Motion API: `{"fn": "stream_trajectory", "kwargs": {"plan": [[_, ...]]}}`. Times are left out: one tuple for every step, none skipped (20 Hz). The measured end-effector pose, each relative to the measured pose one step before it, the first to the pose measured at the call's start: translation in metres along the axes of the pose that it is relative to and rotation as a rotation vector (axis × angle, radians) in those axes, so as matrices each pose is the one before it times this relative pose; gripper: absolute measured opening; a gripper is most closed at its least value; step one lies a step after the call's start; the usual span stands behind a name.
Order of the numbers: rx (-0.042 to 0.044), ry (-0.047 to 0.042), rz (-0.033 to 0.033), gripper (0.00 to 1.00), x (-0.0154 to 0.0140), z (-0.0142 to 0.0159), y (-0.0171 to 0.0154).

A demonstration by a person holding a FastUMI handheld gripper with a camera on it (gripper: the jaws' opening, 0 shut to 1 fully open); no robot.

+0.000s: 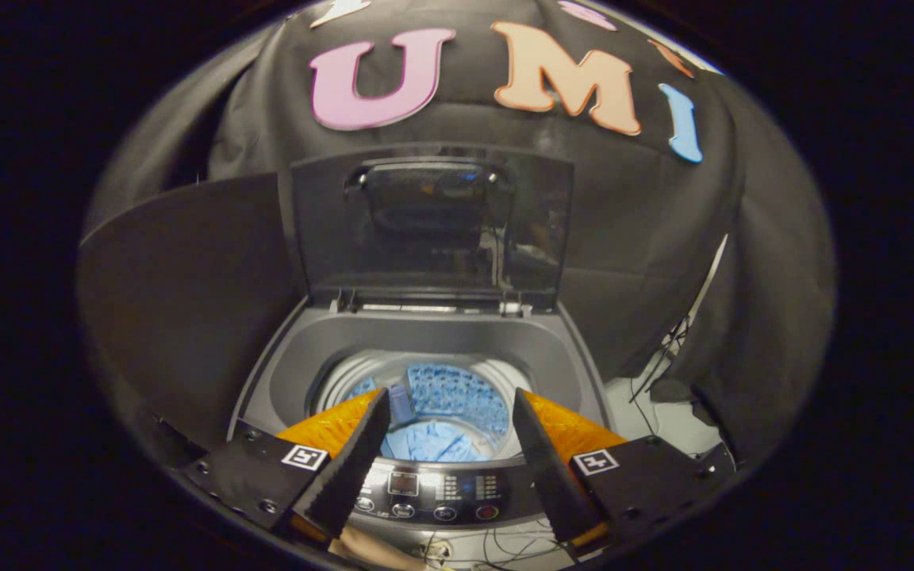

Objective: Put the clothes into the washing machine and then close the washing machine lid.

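A grey top-loading washing machine [282, 373] stands just ahead of me with its dark see-through lid [433, 226] raised upright at the back. Down in the drum [457, 388] lies a light blue garment [433, 440], seen between my fingers. My gripper [451, 406] hovers above the front rim, open, with nothing between its fingers [346, 468]. The control panel [433, 492] with round buttons sits directly below the fingertips.
Black cloth walls close in behind and to both sides of the machine. Loose dark cables [663, 357] hang over a pale floor patch right of the machine. More thin wires [497, 547] run in front of the panel.
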State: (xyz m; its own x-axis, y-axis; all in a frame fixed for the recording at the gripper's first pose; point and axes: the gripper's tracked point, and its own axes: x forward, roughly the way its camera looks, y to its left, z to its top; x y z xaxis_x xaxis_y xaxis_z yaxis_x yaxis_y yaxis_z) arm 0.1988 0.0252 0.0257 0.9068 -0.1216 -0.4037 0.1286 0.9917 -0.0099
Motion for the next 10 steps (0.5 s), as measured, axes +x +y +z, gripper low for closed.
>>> {"fn": "stream_trajectory", "kwargs": {"plan": [[0.02259,-0.05358,-0.00185,0.97,-0.00631,0.00876,-0.00602],[0.01894,-0.05456,-0.00206,0.96,-0.00817,0.00886,-0.00707],[0.01314,-0.05386,-0.00315,0.96,-0.00813,0.00907,-0.00765],[0.00715,-0.04998,-0.00219,0.96,-0.00928,0.00926,-0.00782],[0.00362,-0.04881,-0.00213,0.96,-0.00877,0.00960,-0.00657],[0.00284,-0.05012,-0.00129,0.96,-0.00871,0.00913,-0.00650],[0.00340,-0.04909,0.00843,0.96,-0.00760,0.00871,-0.00278],[0.00227,-0.04957,0.01362,0.95,-0.00828,0.01045,-0.00120],[-0.00278,-0.05040,0.01162,0.95,-0.00500,0.01084,-0.00176],[-0.00126,-0.05464,0.01071,0.95,-0.00703,0.01069,-0.00355]]}}
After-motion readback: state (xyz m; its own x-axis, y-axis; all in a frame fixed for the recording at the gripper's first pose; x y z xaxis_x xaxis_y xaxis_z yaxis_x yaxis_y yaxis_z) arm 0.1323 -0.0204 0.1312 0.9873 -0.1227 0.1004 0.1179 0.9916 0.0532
